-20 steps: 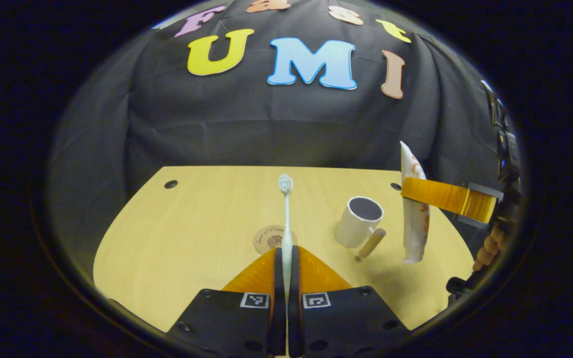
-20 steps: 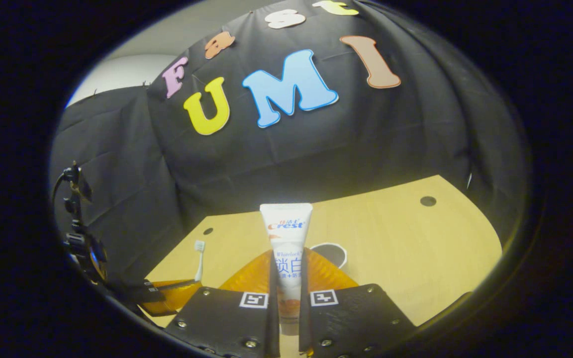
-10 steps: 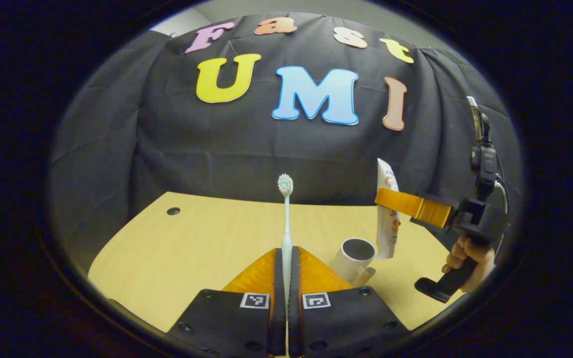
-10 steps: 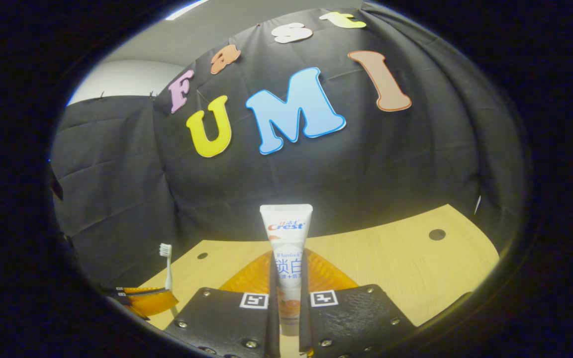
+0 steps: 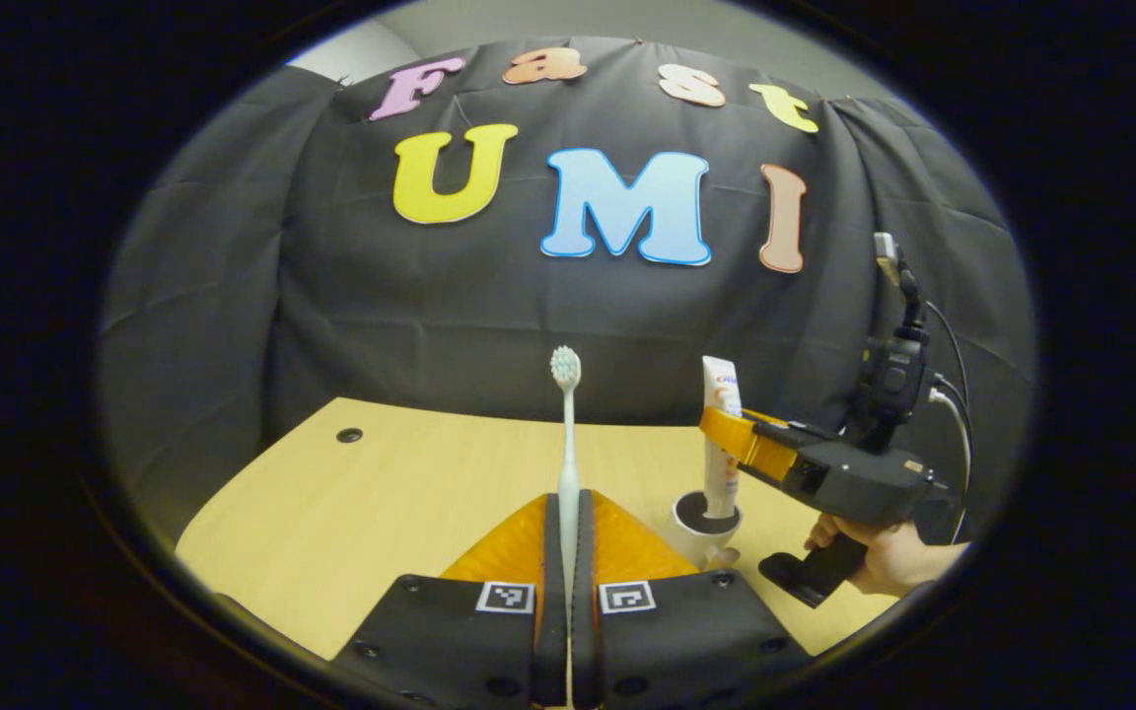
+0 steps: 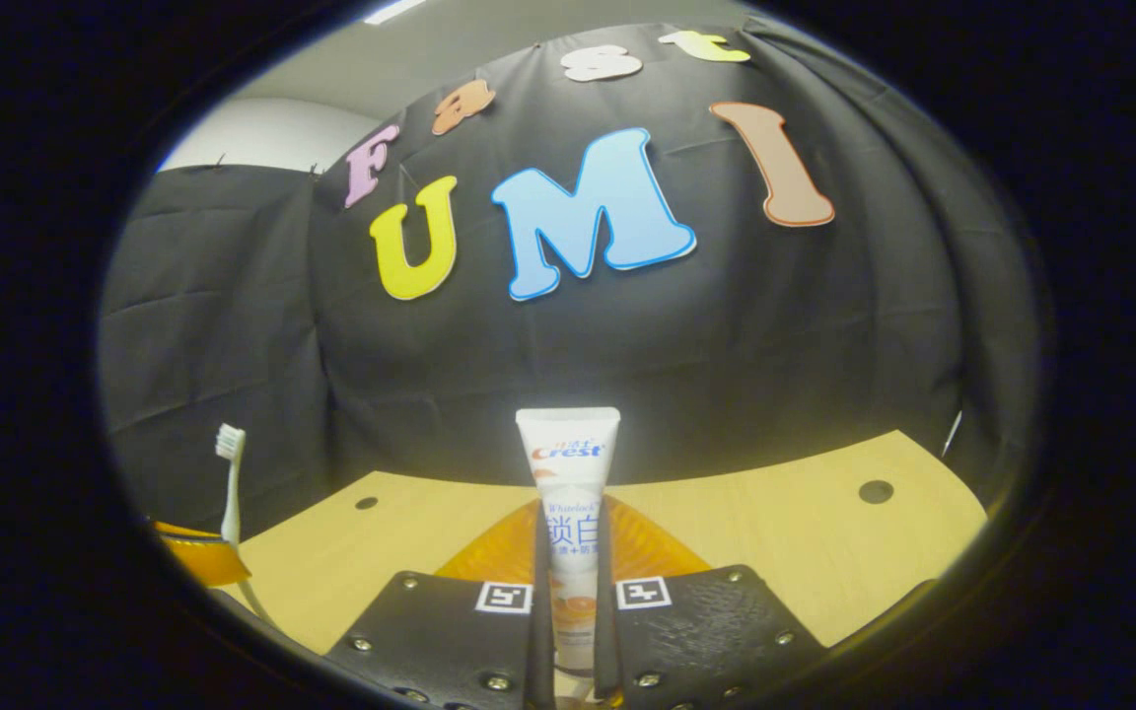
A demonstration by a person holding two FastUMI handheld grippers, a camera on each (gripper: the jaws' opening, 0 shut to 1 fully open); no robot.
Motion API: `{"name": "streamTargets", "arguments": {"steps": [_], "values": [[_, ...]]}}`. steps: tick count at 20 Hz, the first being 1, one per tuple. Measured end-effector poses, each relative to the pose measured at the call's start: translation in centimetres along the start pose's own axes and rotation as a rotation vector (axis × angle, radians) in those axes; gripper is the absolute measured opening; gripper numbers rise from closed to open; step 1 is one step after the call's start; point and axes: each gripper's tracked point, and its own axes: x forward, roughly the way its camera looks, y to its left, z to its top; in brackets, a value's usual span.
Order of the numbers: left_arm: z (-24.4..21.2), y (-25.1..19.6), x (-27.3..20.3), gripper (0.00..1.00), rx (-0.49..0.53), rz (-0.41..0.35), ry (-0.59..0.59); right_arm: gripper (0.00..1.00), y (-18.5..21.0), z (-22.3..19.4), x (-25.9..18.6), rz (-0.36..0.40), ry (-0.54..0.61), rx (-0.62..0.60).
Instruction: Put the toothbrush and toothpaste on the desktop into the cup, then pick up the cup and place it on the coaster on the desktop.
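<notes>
Left tool [image 5: 568,552] clamped on toothbrush [image 5: 566,444], upright, bristles up, above counter [image 5: 381,493]. Right tool [image 6: 573,602] gripping toothpaste tube [image 6: 568,493], upright; in left gripper view, tube's lower end at mouth of white cup [image 5: 701,532] on counter, w/ hand [image 5: 888,557] on grip.

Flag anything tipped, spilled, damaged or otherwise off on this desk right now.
Nothing stands out. The white cup stands upright on the desk. The right tongs hold the toothpaste tube upright, its lower end at the cup's mouth. The left tongs hold the toothbrush bristles up. No spill or damage shows.
</notes>
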Motion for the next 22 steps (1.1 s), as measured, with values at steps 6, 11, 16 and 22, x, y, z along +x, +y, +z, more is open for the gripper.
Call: {"name": "streamTargets", "arguments": {"steps": [6, 11, 16, 22], "values": [[-1.1, 0.5, 0.8, 0.1, -0.021, 0.004, 0.015, 0.2, -0.5, -3.9, 0.8, 0.001, 0.093, -0.068], [-1.7, -0.3, 1.7, 0.1, -0.034, -0.011, 0.036, 0.21, -0.1, -5.6, 0.2, 0.02, 0.142, -0.172], [-2.3, -0.5, 2.2, 0.1, -0.059, -0.025, 0.047, 0.25, -0.2, -7.7, -0.7, 0.018, 0.231, -0.19], [-2.9, -0.7, 3.0, 0.1, -0.083, -0.049, 0.061, 0.38, 0.2, -8.2, -1.8, 0.026, 0.279, -0.182]]}}
